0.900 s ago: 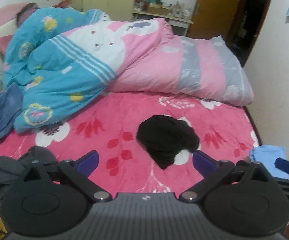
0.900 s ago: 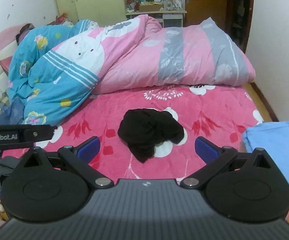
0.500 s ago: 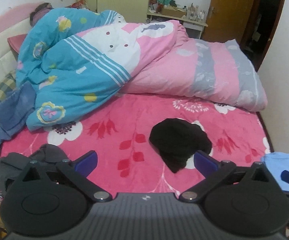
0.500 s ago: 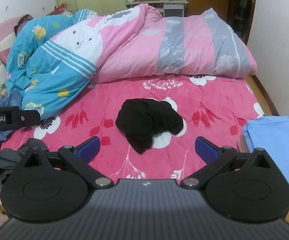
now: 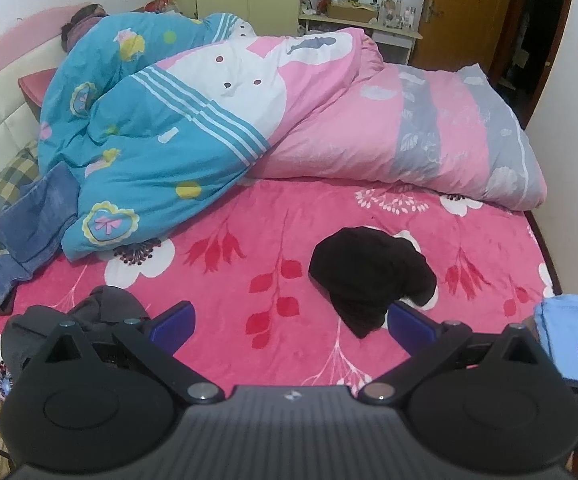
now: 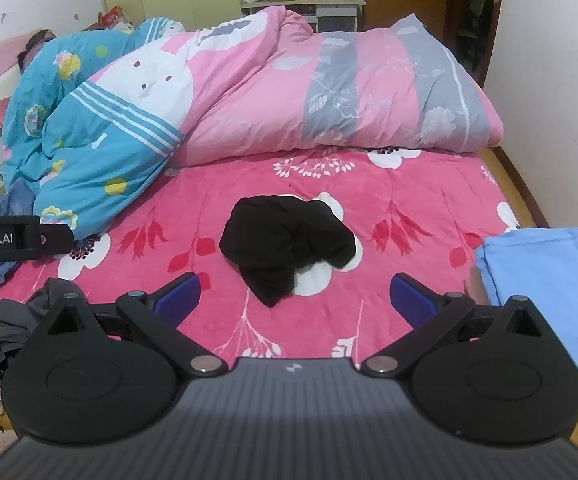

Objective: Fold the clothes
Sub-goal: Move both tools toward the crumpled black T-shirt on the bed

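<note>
- the left gripper (image 5: 291, 320) is wide open. its two blue pads (image 5: 173, 320) are far apart and hold nothing.
- the right gripper (image 6: 293, 296) is wide open too. nothing is between its blue pads (image 6: 411, 295).
- both grippers hang above the near edge of the bed and touch no clothes.
- a black garment (image 6: 287, 242) lies in a crumpled heap in the middle of the pink flowered bed cover (image 6: 409, 200). in the left view the same black garment (image 5: 369, 276) sits just past the right pad.
- a folded light blue cloth (image 6: 545, 280) lies at the right edge of the bed, well apart from the black heap.
- a dark grey garment (image 5: 105, 308) is bunched up at the near left corner of the bed.
- a big blue and pink quilt (image 6: 137, 112) and a pink and grey quilt (image 6: 349, 92) are piled at the far side.
- some blue jeans (image 5: 37, 220) lie at the left, partly under the blue quilt.
- a wooden door (image 5: 461, 12) stands at the back of the room.
</note>
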`<state>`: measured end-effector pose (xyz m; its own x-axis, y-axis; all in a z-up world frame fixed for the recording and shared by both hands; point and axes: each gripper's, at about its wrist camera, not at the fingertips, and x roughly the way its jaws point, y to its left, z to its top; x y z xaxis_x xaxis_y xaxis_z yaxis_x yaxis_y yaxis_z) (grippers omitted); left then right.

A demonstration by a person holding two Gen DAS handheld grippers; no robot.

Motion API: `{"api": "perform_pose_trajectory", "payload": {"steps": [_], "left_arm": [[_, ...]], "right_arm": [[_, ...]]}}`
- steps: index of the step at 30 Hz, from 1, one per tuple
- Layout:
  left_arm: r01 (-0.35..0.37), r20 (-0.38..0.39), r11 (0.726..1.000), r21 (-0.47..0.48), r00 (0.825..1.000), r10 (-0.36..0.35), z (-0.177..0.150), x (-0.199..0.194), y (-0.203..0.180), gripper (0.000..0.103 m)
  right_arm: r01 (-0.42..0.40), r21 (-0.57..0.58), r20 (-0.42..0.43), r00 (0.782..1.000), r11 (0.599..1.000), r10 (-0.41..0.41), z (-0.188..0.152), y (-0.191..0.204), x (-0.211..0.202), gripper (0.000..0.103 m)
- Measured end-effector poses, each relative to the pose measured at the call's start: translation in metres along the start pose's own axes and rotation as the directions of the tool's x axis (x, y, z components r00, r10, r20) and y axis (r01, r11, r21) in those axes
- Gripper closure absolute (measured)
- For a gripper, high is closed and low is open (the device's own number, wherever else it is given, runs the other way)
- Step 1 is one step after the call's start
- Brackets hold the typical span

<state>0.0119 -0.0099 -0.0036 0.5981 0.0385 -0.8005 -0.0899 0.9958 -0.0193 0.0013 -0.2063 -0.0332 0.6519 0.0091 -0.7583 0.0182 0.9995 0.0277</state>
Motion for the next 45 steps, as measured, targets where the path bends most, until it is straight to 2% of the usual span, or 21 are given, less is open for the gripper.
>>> {"api": "perform_pose_trajectory", "payload": {"steps": [28,39,45], "left_arm": [[-0.008,-0.055,0.999,0.031,0.998,0.01,0.01,0.025,0.008,0.0],[0.011,-0.088,0.998,0.059,0.996,-0.005,0.019,0.04,0.016,0.0],[0.043,-0.102,0.996,0.081,0.994,-0.035,0.026,0.059,0.022,0.0]], "right_arm": [[0.041,0.01,-0.041,0.998,0.999,-0.041,0.003,0.003,0.018,0.001],[0.078,0.029,-0.059,0.995,0.997,-0.076,0.008,0.012,0.023,0.001],[0.113,0.037,-0.071,0.991,0.993,-0.11,0.009,0.012,0.028,0.001]]}}
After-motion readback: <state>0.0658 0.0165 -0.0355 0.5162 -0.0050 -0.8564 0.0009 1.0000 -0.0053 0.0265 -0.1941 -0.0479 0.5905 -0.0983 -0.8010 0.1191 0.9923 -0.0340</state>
